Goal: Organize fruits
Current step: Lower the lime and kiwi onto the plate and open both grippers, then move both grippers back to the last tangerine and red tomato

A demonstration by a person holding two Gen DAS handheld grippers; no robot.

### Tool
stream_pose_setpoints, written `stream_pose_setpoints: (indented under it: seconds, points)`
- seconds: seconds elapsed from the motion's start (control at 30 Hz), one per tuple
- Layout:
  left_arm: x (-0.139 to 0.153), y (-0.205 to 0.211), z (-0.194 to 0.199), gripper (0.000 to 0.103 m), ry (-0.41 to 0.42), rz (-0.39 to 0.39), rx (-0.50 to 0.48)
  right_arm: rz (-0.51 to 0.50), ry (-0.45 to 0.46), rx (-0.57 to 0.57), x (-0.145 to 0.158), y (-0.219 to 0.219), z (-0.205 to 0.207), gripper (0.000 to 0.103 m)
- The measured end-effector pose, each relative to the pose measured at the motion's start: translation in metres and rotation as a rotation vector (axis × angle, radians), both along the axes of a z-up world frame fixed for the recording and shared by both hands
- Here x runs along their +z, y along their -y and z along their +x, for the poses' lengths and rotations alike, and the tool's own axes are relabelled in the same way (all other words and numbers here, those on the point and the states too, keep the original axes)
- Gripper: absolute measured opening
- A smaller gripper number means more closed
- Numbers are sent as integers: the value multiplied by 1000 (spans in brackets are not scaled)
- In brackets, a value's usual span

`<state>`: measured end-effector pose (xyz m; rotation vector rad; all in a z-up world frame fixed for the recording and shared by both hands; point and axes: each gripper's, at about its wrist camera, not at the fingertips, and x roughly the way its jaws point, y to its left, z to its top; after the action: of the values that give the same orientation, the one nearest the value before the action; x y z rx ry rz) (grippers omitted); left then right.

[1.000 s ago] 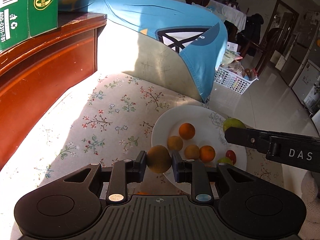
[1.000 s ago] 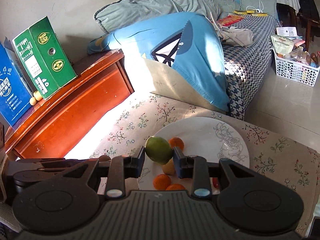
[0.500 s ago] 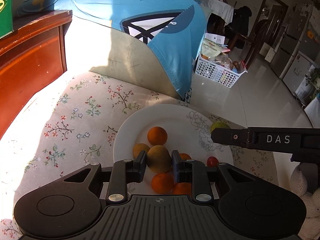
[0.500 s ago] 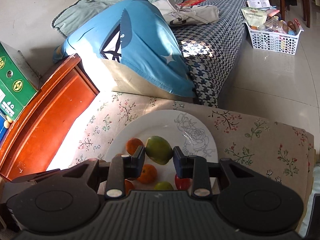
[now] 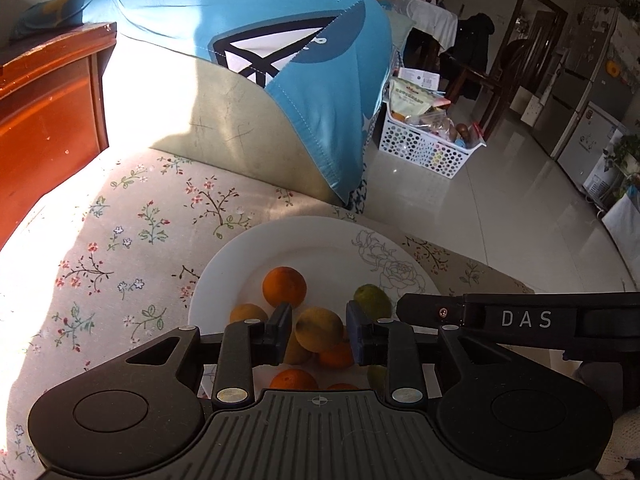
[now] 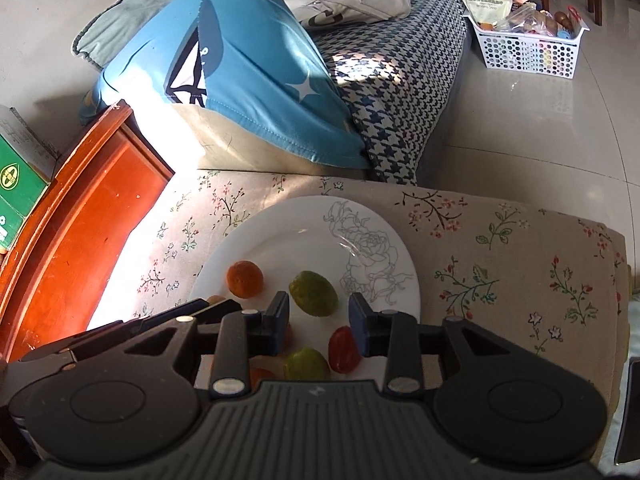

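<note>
Fruits are gathered on the white rose-patterned plate [image 6: 372,248] for tidiness, the green lime [image 6: 313,293] at its centre, released beneath the spread right gripper [image 6: 319,312]; the left gripper [image 5: 318,330] is likewise spread around a yellow-brown fruit [image 5: 319,329] at 7 o'clock.

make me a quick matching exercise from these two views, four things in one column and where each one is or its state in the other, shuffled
Things:
1. green fruit
2. yellow fruit
3. white basket
4. left hand-held gripper

Places or states:
a. on the tiled floor, full of packets
b. open, fingers apart over the plate
c. on the plate just ahead of the right hand-held gripper, near the rose drawing
d. resting on top of the other fruit, between the left fingers

Pairs: 1-c, 2-d, 3-a, 4-b
</note>
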<state>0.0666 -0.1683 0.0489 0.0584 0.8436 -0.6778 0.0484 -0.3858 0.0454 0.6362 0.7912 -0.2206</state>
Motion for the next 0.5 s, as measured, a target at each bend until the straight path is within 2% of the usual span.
stream_pose_setpoints:
  seconds: [0.07, 0.13, 0.2, 0.37, 0.5]
  points:
    - [5, -2, -1, 45, 17, 14, 18, 1, 13, -6, 3, 1, -2, 36]
    - [11, -6, -2, 67, 38, 30, 38, -2, 18, -15, 5, 2, -3, 41]
    - [15, -10, -3, 76, 43, 58, 59, -8, 17, -18, 6, 1, -4, 48]
    - [19, -20, -8, 82, 39, 141, 91, -46, 11, -2, 9, -9, -6, 58]
    - [22, -32, -22, 91, 110, 217, 120, -107, 18, 11, 12, -20, -9, 64]
